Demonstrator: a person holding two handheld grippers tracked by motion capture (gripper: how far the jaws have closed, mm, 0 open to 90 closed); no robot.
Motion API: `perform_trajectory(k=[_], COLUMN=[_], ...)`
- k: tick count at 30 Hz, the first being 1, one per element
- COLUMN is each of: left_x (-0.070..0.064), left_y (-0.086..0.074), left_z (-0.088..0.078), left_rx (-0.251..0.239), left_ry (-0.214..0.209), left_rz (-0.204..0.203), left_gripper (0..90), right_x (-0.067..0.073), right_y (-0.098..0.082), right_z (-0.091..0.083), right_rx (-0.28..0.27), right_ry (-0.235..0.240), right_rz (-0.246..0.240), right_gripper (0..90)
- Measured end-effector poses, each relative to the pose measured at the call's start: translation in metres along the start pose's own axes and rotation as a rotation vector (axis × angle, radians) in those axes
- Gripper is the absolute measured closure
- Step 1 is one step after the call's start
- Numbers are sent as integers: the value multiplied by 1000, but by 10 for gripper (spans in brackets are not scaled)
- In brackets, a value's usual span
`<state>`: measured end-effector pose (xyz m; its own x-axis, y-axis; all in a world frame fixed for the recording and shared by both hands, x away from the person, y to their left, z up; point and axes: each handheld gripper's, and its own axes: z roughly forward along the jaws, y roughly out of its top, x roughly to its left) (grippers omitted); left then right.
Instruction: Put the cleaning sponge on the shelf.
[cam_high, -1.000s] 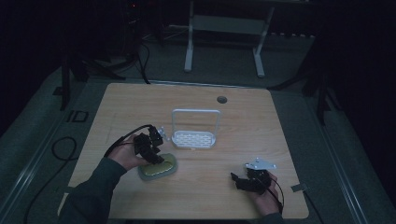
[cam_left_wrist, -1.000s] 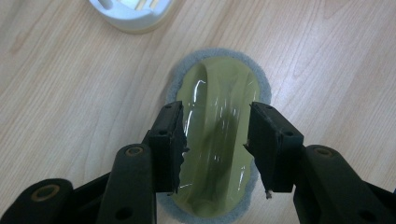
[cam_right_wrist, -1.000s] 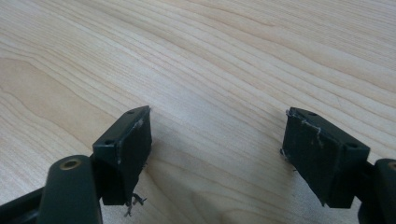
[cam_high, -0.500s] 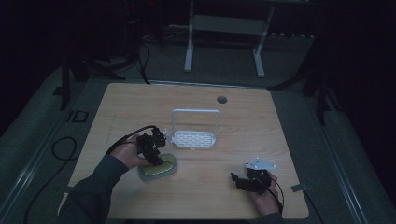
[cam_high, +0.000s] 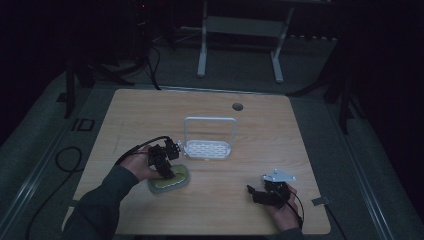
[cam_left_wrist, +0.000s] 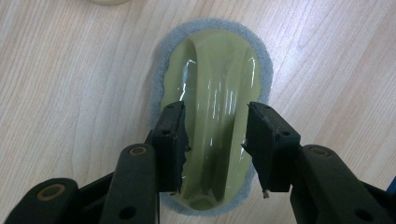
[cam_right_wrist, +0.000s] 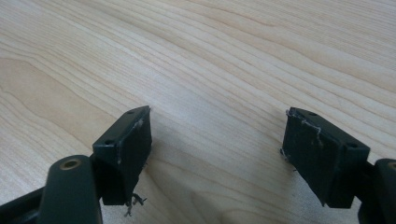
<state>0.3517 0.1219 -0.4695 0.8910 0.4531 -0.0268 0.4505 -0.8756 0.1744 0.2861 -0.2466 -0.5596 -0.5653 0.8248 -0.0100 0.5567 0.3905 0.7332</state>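
Observation:
A scrubbing pad (cam_high: 172, 184), pale green glossy plastic grip on a grey sponge base, lies flat on the wooden table (cam_high: 280, 135) at the front left. My left gripper (cam_high: 169, 171) points down onto it. In the left gripper view the pad (cam_left_wrist: 215, 70) lies lengthwise, and the left gripper (cam_left_wrist: 215, 106) is open, one jaw on each side of the grip's raised middle ridge. My right gripper (cam_high: 254, 193) rests near the front right edge. It (cam_right_wrist: 215, 114) is open over bare wood with nothing between its fingers.
A white plastic rack (cam_high: 209, 149) with a tall loop handle stands mid-table, just beyond and to the right of the pad. A round cable hole (cam_high: 237, 106) sits near the far edge. Cables trail off the table's left side.

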Motion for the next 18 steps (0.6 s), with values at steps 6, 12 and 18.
perform_trajectory(k=[6,12,18], left_x=[1,2,4], left_y=[3,7,10], left_z=[0,1,4], left_rx=[14,38,61], left_ry=[4,-1,-15], left_rz=[9,28,45], left_gripper=[580,591,611], right_x=[0,0,0], right_y=[0,0,0], right_z=[0,0,0], right_rx=[0,0,1], right_ry=[0,0,0], right_rz=[1,1,1], right_gripper=[234,234,235])
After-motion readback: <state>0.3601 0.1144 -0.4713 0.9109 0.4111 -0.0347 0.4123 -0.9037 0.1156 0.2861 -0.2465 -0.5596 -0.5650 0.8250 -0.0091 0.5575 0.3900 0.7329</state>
